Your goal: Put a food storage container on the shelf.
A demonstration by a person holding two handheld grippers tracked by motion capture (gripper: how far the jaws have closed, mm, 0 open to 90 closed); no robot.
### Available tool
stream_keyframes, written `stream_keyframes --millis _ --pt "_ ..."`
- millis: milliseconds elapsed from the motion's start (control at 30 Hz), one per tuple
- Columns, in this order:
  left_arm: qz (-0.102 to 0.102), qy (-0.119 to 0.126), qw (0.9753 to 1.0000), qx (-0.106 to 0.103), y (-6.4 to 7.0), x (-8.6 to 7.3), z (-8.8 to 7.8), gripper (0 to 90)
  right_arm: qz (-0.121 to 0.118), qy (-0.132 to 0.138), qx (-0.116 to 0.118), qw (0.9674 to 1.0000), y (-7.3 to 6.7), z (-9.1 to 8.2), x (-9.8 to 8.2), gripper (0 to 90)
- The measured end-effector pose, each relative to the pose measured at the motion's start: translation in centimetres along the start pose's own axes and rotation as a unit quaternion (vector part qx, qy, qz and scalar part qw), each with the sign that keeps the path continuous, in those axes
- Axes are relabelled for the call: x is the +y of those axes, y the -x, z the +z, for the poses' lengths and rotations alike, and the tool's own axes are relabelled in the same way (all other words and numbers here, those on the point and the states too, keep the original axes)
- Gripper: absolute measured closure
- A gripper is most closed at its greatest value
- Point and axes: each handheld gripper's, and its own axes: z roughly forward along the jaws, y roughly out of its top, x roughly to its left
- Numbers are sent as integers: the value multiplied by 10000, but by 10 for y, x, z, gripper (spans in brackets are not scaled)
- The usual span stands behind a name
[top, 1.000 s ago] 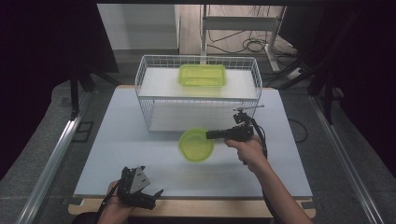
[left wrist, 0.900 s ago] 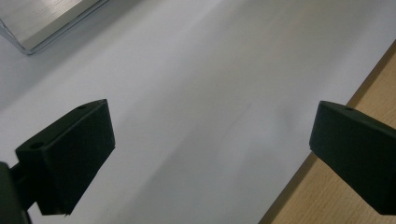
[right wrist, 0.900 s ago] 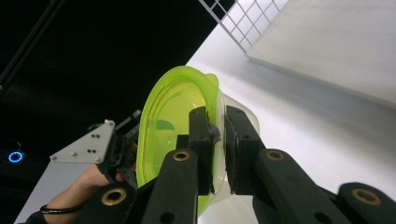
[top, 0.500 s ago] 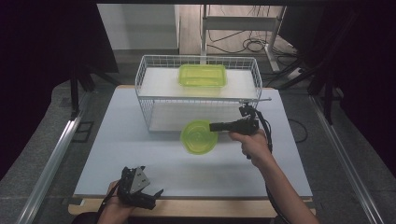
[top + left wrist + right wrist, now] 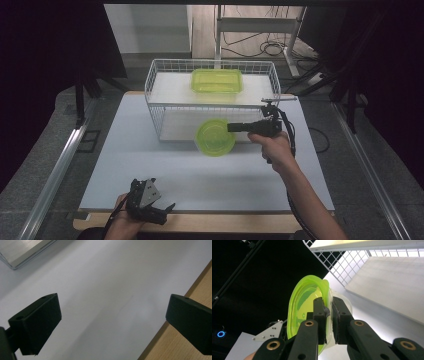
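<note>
one light, stiff, slippery green bowl, pinched at its thin rim by the right tool; left tool released.

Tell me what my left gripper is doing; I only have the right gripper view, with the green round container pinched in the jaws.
Observer: The left gripper rests at the near edge of the table, jaws wide apart with nothing between them.
Operator: Is the round container off the table?
Observer: In the high view the round container hangs from the right gripper in front of the wire rack, gripped at its rim.
Operator: Anything on the rack?
Observer: A green rectangular container sits on its upper shelf.
</note>
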Motion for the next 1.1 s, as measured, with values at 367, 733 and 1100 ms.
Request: stream_keyframes --millis 367,733,1100 --pt "14 5 10000 14 0 0 0 1 -53 163 -52 9998 -9 -8 16 826" --pt "-70 95 9999 -52 -2 0 -2 1 -108 303 -81 9995 -19 -13 32 828" --pt "-57 89 9999 -66 -1 0 -1 1 -159 484 -113 9986 -26 -17 47 837"
